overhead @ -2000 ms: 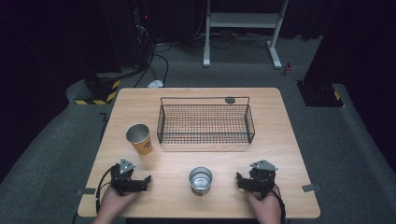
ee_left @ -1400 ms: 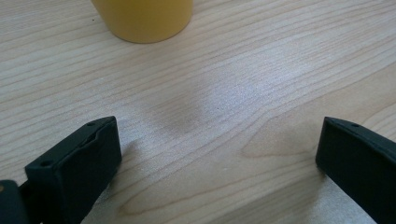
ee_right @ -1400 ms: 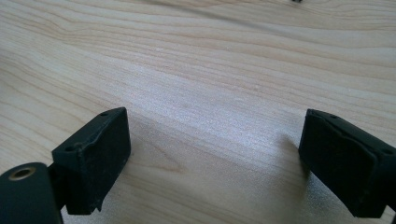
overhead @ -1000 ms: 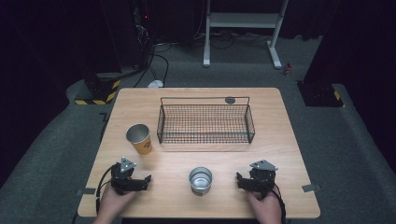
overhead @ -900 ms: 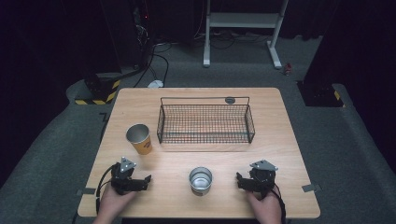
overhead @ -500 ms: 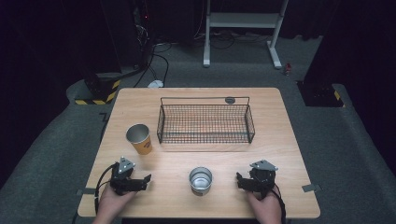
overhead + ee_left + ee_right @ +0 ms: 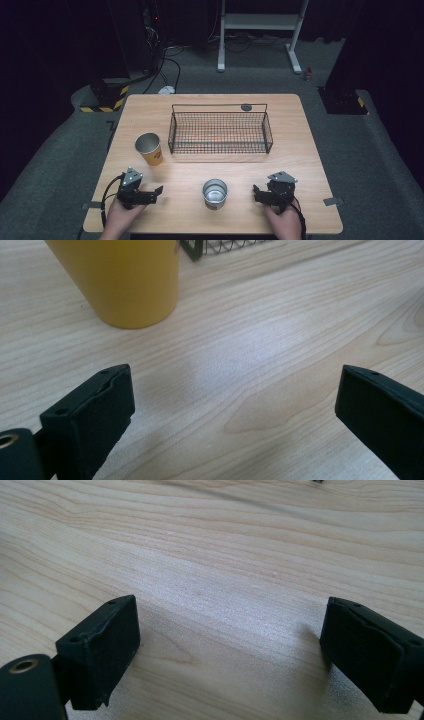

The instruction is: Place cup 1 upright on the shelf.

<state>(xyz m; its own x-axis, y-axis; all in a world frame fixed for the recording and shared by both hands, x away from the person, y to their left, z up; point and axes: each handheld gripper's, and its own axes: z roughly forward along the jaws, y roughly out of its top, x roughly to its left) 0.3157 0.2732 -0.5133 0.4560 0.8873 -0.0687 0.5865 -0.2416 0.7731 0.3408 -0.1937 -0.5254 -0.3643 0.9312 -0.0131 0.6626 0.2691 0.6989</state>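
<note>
Meanwhile, nothing on the wooden table [image 7: 300, 150] has shifted in the last two seconds: both grippers rest at its near edge and no work has begun. The left gripper [image 7: 158, 190] has just been widening its empty jaws; the right gripper [image 7: 255, 192] is spread wide too, holding nothing. Between them stands a metal cup [image 7: 215, 193], with an orange cup [image 7: 149, 149] beside the wire basket [image 7: 220, 131]. No readable writing appears anywhere.

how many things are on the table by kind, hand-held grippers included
cups: 2, an orange cup and a metal cup
wire basket: 1
hand-held grippers: 2, left hand-held gripper and right hand-held gripper, both open
small dark round disc: 1
total: 6
</note>
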